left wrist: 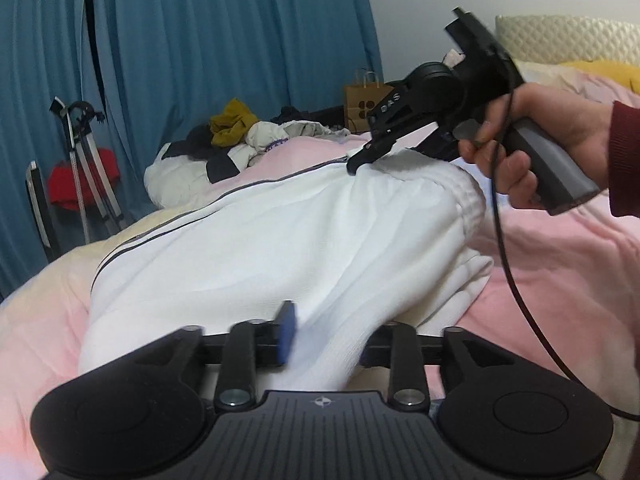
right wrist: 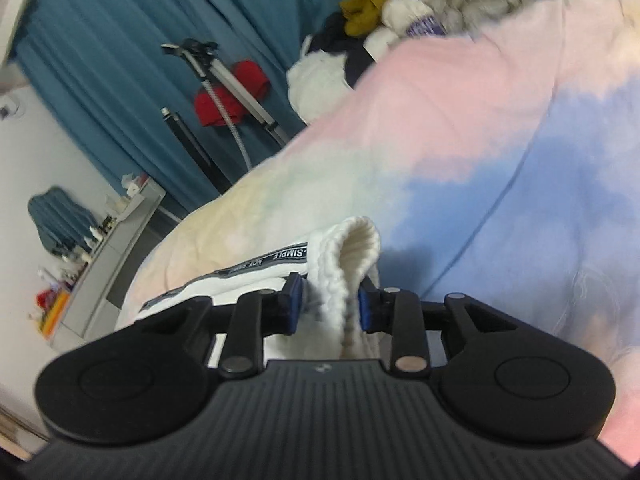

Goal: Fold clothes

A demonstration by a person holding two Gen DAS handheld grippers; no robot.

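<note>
White trousers [left wrist: 280, 240] with a dark side stripe hang stretched between both grippers over the bed. My left gripper [left wrist: 324, 336] is shut on their near end, the cloth bunched between its blue pads. My right gripper [left wrist: 360, 158], held by a hand in a maroon sleeve, pinches the far edge near the ribbed waistband [left wrist: 468, 200]. In the right wrist view my right gripper [right wrist: 328, 304] is shut on the ribbed white band [right wrist: 352, 252], with the printed stripe [right wrist: 264, 264] running off to the left.
A pink, yellow and blue bed cover [right wrist: 500, 140] lies below. A pile of clothes [left wrist: 240, 136] sits at the far end of the bed. Blue curtains [left wrist: 200, 40], a tripod [left wrist: 84, 168], a paper bag [left wrist: 362, 100] and a white shelf [right wrist: 112, 240] stand around.
</note>
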